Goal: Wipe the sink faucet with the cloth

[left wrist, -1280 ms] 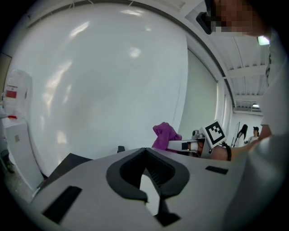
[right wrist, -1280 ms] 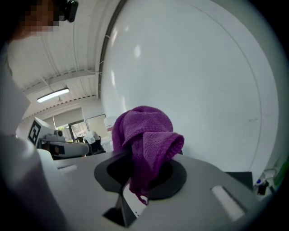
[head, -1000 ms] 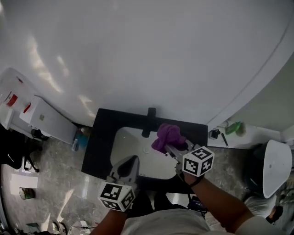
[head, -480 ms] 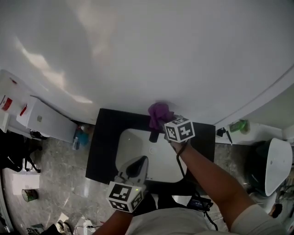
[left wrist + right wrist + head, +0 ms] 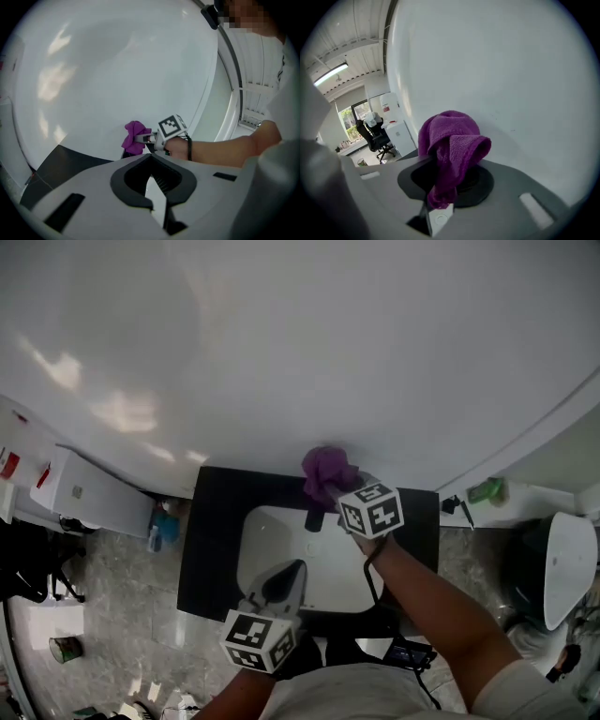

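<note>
Since a second ago the right gripper (image 5: 337, 491) has carried the purple cloth (image 5: 327, 472) from over the basin (image 5: 267, 540) onto the faucet (image 5: 314, 518). Only the head view shows the faucet, whose dark spout points from the wall toward the basin. The right gripper view shows jaws clamped on the bunched, drooping cloth. The left gripper (image 5: 292, 568) is closed on nothing.

The cloth (image 5: 327, 472) is deep purple with a fine nubbly weave, set against a plain white wall (image 5: 300, 352). The faucet (image 5: 314, 518) and tabletop (image 5: 211, 549) are black, and the sink (image 5: 267, 549) is white. The left gripper (image 5: 294, 568) and right gripper (image 5: 336, 491) are grey, their cubes patterned with black-and-white square markers, and the floor (image 5: 103, 596) is mottled grey.
</note>
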